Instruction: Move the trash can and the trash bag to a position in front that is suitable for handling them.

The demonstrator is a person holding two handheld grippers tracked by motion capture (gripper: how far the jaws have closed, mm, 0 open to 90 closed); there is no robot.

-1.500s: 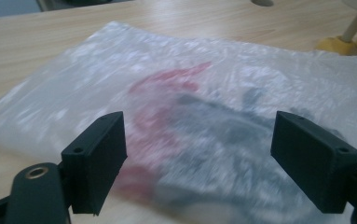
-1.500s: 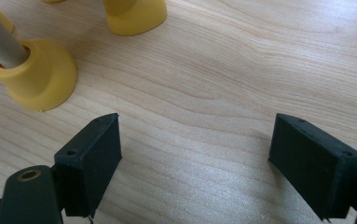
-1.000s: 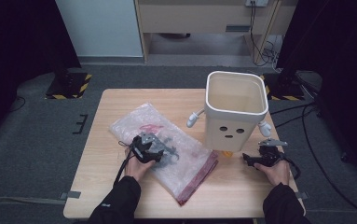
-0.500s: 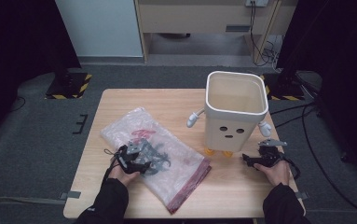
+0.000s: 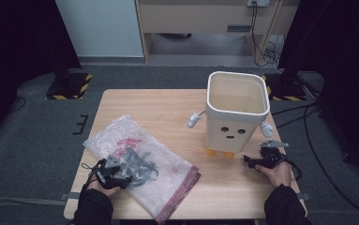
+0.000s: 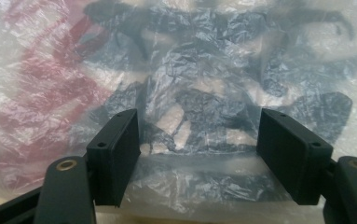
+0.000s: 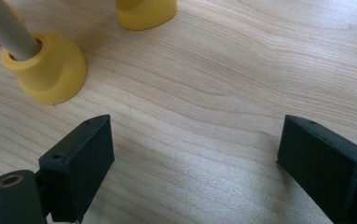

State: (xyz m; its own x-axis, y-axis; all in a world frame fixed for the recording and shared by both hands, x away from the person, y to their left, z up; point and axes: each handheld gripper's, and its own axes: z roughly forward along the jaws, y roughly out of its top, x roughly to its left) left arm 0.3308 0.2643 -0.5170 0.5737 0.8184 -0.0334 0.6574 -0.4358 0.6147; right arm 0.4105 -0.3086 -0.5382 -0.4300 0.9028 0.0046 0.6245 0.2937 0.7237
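A clear plastic bag with a red strip and dark parts inside lies on the left half of the wooden table. My left gripper sits at the bag's near left edge. In the left gripper view its jaws stand fairly wide, with crumpled bag and dark contents bunched between the pads. My right gripper rests low at the table's right, open, just in front of the white bin. Between its jaws there is bare wood.
The white bin has a face, small arms and yellow feet on thin grey legs, and it stands at the right of the table. Its inside looks empty. Dark floor with cables surrounds the table, and a cabinet stands beyond it.
My left gripper has moved left and toward the near edge, and the bag has slid left with it. The right gripper and the bin have stayed put.
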